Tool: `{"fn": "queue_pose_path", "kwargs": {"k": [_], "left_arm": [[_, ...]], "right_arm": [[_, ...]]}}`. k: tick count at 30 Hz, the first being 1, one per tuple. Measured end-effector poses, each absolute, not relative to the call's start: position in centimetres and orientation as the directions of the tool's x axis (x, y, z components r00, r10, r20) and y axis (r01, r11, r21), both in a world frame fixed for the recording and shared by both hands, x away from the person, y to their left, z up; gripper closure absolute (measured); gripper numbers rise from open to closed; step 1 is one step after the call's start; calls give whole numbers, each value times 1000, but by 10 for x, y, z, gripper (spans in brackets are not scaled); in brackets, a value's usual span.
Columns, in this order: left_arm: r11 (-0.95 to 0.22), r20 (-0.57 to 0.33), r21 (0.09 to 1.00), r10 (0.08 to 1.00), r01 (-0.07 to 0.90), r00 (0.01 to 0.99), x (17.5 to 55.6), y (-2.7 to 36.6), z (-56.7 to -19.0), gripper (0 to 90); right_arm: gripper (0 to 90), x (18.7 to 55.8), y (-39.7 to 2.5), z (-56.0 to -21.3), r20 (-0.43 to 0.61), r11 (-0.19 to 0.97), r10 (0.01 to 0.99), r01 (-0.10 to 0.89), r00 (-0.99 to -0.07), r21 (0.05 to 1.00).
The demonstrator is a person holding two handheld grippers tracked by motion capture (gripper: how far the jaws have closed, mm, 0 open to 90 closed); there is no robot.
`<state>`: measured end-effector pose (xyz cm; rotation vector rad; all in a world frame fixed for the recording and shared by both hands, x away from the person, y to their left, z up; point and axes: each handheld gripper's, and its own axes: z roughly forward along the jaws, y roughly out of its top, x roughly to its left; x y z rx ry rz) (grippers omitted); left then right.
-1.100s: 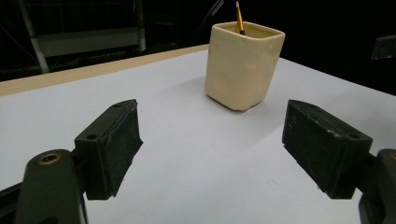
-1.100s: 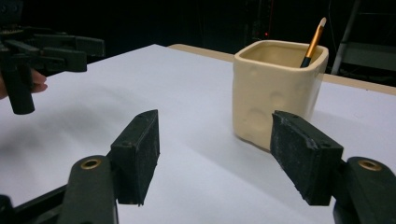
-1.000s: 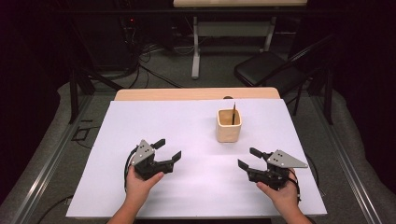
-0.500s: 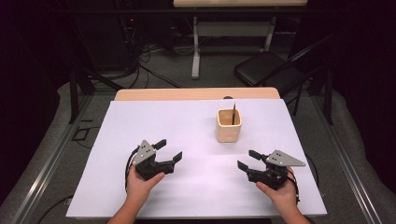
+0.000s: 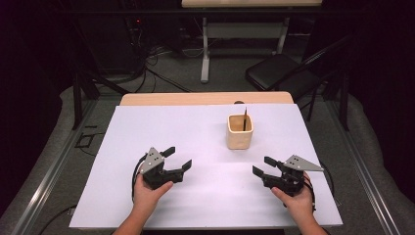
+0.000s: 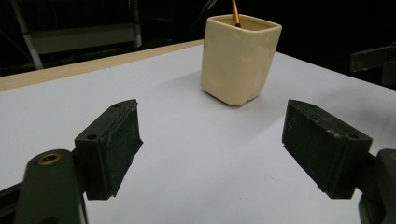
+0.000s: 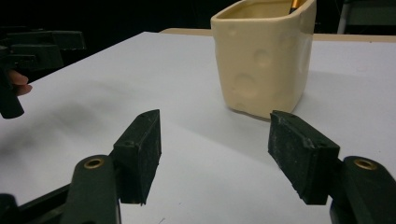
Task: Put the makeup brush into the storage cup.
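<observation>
A white-covered table (image 5: 205,132) holds a cream square ceramic cup (image 5: 240,132) at one o'clock, a thin pencil-like stick (image 5: 244,119) inside. Left gripper (image 5: 177,158) and right gripper (image 5: 261,165) hover, jaws wide, empty. Approach stage; next likely reaching toward the cup.

Both hands low, well apart: left gripper (image 5: 177,158) and right gripper (image 5: 262,166), jaws spread wide, holding nothing, angled inward.
</observation>
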<state>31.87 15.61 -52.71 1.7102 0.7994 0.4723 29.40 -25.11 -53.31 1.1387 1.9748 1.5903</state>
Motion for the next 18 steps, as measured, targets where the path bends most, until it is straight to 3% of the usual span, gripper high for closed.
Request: {"fn": "queue_pose_path", "kwargs": {"k": [18], "left_arm": [[-135,-118,943,714,302,690,322,156,-529,201]], "right_arm": [[345,297,-254,-537,247,16,765,401,-595,916]]}}
